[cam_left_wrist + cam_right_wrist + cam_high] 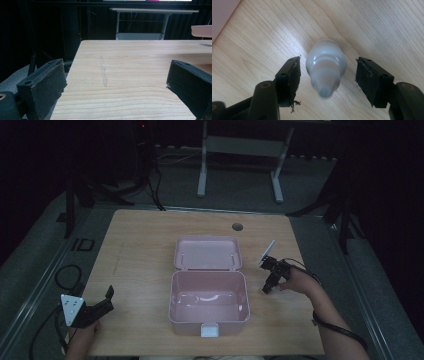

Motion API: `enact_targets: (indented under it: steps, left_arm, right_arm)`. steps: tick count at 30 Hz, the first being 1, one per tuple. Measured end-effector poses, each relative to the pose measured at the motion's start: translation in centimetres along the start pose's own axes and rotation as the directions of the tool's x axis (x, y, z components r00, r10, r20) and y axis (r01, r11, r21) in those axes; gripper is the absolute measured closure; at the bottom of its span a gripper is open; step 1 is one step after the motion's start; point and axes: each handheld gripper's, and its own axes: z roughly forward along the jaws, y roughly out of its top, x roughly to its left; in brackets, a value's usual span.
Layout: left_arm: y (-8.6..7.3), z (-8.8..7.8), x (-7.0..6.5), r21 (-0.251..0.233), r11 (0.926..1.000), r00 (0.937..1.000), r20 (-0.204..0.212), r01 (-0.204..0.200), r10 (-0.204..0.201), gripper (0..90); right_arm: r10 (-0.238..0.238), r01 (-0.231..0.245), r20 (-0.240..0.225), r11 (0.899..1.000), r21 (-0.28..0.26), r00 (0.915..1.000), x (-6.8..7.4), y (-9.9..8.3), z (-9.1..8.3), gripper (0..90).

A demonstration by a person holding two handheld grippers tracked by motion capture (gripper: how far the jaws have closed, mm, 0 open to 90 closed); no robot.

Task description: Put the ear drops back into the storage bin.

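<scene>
Looking down from the high view, I have the wooden table point(145, 270) as the biggest thing, with a pink box point(209, 304) sitting at its middle, lid point(207, 253) swung open and lying back away from me, a white latch point(209, 330) on the near wall. Inside, the box looks bare apart from glare on its floor.

My left gripper point(102, 302) rests near the table's near-left corner, well apart from the box; in the left gripper view its jaws stand wide with bare wood between them, so it is released. A faint scuff line point(103, 72) runs along the tabletop ahead of it.

My right gripper point(268, 282) is just beside the box's right wall, pointing down at the table. In the right gripper view its jaws are spread, one on either side of a small white dropper bottle point(326, 67) standing on the wood, with a gap on both sides, so nothing is grasped.
</scene>
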Motion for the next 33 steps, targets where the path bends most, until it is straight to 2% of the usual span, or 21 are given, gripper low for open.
enact_targets:
  steps: [3, 5, 7, 9, 14, 20, 29, 33]
  left_arm:
    - [0.0, 0.0, 0.0, -0.001, 1.0, 1.0, -0.001, 0.003, -0.003, 2.3]
    - [0.0, 0.0, 0.0, -0.001, 1.0, 1.0, -0.001, 0.004, -0.004, 2.3]
    - [0.0, 0.0, 0.0, 0.0, 1.0, 1.0, -0.001, 0.004, -0.004, 2.3]
    - [0.0, 0.0, 0.0, 0.001, 1.0, 1.0, -0.001, 0.002, -0.002, 2.3]
    - [0.0, 0.0, 0.0, 0.002, 1.0, 1.0, -0.002, 0.003, -0.003, 2.3]
    - [0.0, 0.0, 0.0, 0.004, 1.0, 1.0, -0.001, 0.003, -0.003, 2.3]
    - [0.0, 0.0, 0.0, 0.004, 1.0, 1.0, -0.003, 0.004, -0.004, 2.3]
    - [0.0, 0.0, 0.0, 0.004, 1.0, 1.0, -0.004, 0.004, -0.004, 2.3]
  right_arm:
    - [0.001, -0.001, -0.006, 1.0, 0.013, 1.0, -0.1, 0.4, 0.3, 41.8]
    - [-0.001, 0.001, -0.01, 1.0, 0.013, 0.9999, -0.1, 0.5, 0.4, 42.5]
    - [-0.017, 0.018, -0.023, 0.999, 0.03, 0.9996, 0.1, 0.8, 0.6, 52.3]
    - [-0.033, 0.034, -0.017, 0.999, 0.035, 0.9993, 0.2, 1.0, 0.7, 57.4]
    - [-0.078, 0.077, 0.004, 0.996, 0.043, 0.997, 0.7, 1.1, 0.3, 59.2]
    - [-0.141, 0.139, 0.026, 0.989, 0.051, 0.9897, 1.3, 0.9, -0.7, 59.3]
    - [-0.261, 0.258, 0.032, 0.963, 0.072, 0.9649, 2.4, 0.0, -2.2, 59.4]
    - [-0.345, 0.342, 0.018, 0.936, 0.077, 0.9386, 3.0, -0.7, -3.0, 59.4]
